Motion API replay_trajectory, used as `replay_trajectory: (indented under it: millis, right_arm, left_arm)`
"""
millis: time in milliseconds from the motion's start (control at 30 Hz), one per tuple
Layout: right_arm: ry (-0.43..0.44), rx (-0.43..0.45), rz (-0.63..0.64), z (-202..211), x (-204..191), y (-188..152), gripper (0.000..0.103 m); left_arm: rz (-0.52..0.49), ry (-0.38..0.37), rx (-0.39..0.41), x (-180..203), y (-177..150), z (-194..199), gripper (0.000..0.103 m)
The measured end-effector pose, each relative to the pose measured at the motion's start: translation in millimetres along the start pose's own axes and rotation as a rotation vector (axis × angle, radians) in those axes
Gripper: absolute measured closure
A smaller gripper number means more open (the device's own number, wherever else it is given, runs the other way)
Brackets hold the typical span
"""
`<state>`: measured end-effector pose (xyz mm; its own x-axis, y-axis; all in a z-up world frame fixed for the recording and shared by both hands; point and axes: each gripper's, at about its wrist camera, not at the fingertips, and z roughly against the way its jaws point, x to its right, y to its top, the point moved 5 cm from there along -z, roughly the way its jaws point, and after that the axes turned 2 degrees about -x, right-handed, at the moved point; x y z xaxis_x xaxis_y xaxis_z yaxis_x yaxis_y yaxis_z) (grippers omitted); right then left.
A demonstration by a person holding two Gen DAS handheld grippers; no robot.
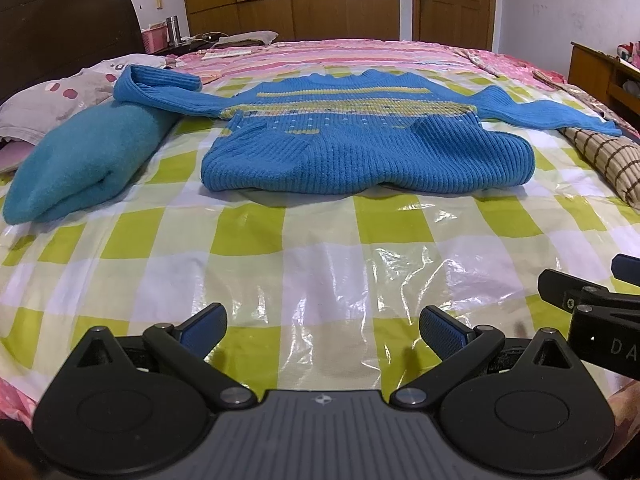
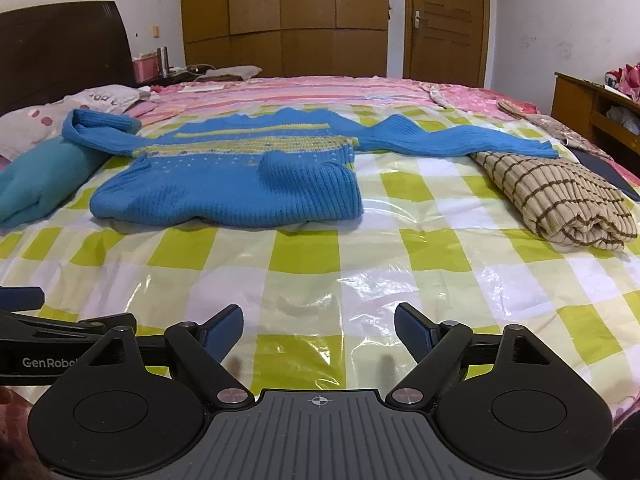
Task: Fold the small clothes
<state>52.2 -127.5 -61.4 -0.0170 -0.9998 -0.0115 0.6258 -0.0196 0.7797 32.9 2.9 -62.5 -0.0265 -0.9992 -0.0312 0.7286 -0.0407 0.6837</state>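
A blue knitted sweater point(image 1: 352, 148) point(image 2: 240, 184) with yellow stripes lies on the checked plastic sheet point(image 1: 320, 248) point(image 2: 304, 280), its hem folded up over the body and both sleeves spread sideways. Well short of it, near the front edge of the bed, my left gripper point(image 1: 322, 326) stands open with nothing between its fingers. Beside it my right gripper point(image 2: 319, 326) is open too and holds nothing. Each gripper shows at the edge of the other's view.
A folded teal garment point(image 1: 80, 164) point(image 2: 40, 184) lies left of the sweater. A folded beige checked garment point(image 2: 556, 204) point(image 1: 604, 160) lies to its right, under the sleeve end. Pillows, a dark headboard point(image 1: 64, 28), a wardrobe and a side cabinet point(image 2: 592, 108) ring the bed.
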Motion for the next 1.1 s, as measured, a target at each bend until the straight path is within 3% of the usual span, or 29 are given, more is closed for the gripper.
replay_trajectory:
  millis: [1100]
  right_arm:
    - [0.076, 0.018, 0.011, -6, -23, 26, 0.029]
  left_arm:
    - [0.04, -0.04, -0.023, -18, 16, -5, 0.0]
